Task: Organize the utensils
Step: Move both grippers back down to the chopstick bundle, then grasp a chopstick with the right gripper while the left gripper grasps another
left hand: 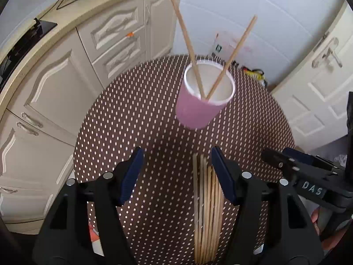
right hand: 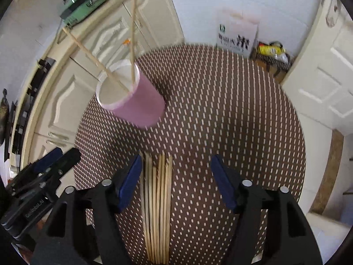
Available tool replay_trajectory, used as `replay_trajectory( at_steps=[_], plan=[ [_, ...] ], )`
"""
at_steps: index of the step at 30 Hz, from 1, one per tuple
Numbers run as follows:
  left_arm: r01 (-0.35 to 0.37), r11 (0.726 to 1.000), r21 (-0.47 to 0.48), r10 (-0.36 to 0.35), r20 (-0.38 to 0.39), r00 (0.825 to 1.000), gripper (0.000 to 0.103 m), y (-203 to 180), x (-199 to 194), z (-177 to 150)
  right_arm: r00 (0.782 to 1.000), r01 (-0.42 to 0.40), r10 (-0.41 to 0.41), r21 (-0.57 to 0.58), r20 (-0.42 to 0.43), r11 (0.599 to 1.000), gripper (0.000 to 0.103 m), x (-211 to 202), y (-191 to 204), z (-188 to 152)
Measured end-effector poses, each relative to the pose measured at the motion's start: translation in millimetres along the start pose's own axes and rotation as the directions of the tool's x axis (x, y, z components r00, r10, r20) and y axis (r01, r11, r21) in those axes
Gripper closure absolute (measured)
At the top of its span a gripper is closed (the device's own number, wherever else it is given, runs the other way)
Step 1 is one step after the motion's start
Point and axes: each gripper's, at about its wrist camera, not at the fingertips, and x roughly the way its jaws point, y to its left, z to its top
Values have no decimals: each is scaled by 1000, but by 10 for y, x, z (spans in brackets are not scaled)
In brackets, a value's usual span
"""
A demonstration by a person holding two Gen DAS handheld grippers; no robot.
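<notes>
Chopsticks (left hand: 206, 209) are lying in a bundle on the round dotted bench (left hand: 132, 121), and we are seeing them from both wrist views. We are holding the left tool (left hand: 176, 172) low over the bench with its jaws standing wide and nothing gripped; the bundle is sitting just inside its right finger, close against the blue pad (left hand: 222, 176). We are holding the right tool (right hand: 175, 176) the same way, jaws wide, nothing gripped, with the bundle (right hand: 157, 209) lying just inside its left finger. Each tool is showing at the edge of the other's view, so the two are sitting near each other on either side of the bundle. A pink cup (left hand: 204, 97) is standing upright on the bench, well apart from the bundle and further out. Two chopsticks (left hand: 187, 35) are leaning inside the cup, crossing near its bottom and splaying outward at the top. Cream cabinets (left hand: 66, 77) are running along the left behind the bench.
</notes>
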Motion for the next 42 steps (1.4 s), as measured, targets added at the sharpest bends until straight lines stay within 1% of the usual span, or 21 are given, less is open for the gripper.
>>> replay_trajectory(
  at_steps=[2,4,7,11,17,22,24,27,28,31,37,38,40,42],
  plan=[
    [-6,1000,9,6,-33,999,40,22,86,-85,999,21,-21,4,-48,1000,40,126,-12,-95],
    [-13,1000,17,14,-62,998,39,47,160,-160,996,26,-24,20,-89,999,40,243,-30,-195],
    [-17,1000,22,19,-105,994,39,90,274,-268,991,48,-46,13,-123,999,40,371,-26,-327],
    [-20,1000,17,23,-163,986,38,145,419,-386,983,78,-78,-5,-165,997,40,518,2,-417],
    [-11,1000,15,14,-227,974,38,166,563,-531,968,112,-115,-27,-225,993,39,726,29,-559],
    [-3,1000,9,5,-249,968,37,134,609,-596,953,133,-139,-42,-269,990,38,884,58,-622],
    [3,1000,11,0,-260,966,37,119,638,-615,954,139,-146,-46,-264,989,35,905,74,-632],
    [-5,999,35,14,-267,963,37,100,662,-639,952,143,-151,-53,-266,988,32,944,104,-611],
    [-9,999,45,21,-269,963,37,90,669,-651,952,144,-154,-57,-266,988,32,1003,183,-544],
    [-18,998,56,33,-278,960,37,75,705,-681,955,146,-156,-61,-252,987,31,1028,219,-519],
    [-16,999,51,30,-289,957,37,104,720,-696,958,167,-176,-58,-226,984,32,1048,282,-555],
    [-18,998,55,33,-288,957,37,102,722,-694,959,171,-180,-62,-220,983,33,1014,292,-600],
    [-21,998,60,38,-286,958,37,114,760,-693,962,165,-175,-62,-211,984,38,953,336,-668],
    [-24,998,64,42,-283,958,36,104,767,-676,963,160,-169,-60,-208,985,48,908,370,-686]
  ],
)
